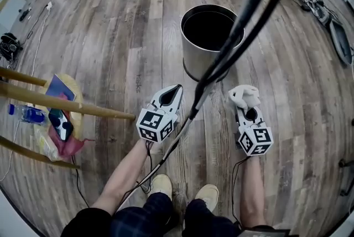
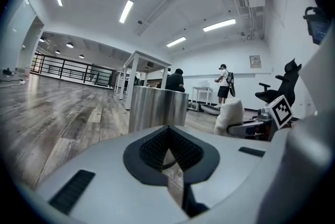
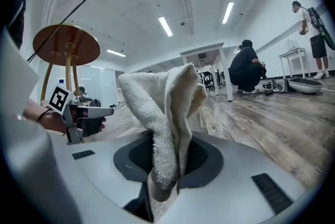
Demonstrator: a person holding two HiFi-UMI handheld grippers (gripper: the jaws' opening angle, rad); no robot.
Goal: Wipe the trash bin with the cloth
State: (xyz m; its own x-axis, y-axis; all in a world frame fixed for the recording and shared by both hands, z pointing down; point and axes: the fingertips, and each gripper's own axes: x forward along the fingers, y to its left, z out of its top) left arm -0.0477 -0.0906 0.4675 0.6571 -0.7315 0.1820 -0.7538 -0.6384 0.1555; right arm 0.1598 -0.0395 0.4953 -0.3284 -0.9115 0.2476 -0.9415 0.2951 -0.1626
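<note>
Cloth (image 3: 163, 113) pinched in right tongs (image 3: 166, 168), bin (image 1: 193, 66) ahead

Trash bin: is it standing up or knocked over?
Standing up. The round silver metal trash bin sits on its base on the wooden floor, its open dark mouth facing up.

Bright even ceiling strips (image 2: 127, 11), pale floor (image 1: 99, 14) sheen left of trash bin (image 1: 193, 58), fisheye-bent dark edges, foreground soft.

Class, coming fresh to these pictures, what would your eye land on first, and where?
A shiny open trash bin stands on the wood floor, centre of the head view. Just short of it the right tongs clamp a white cloth; the left tongs beside them are shut, empty.
</note>
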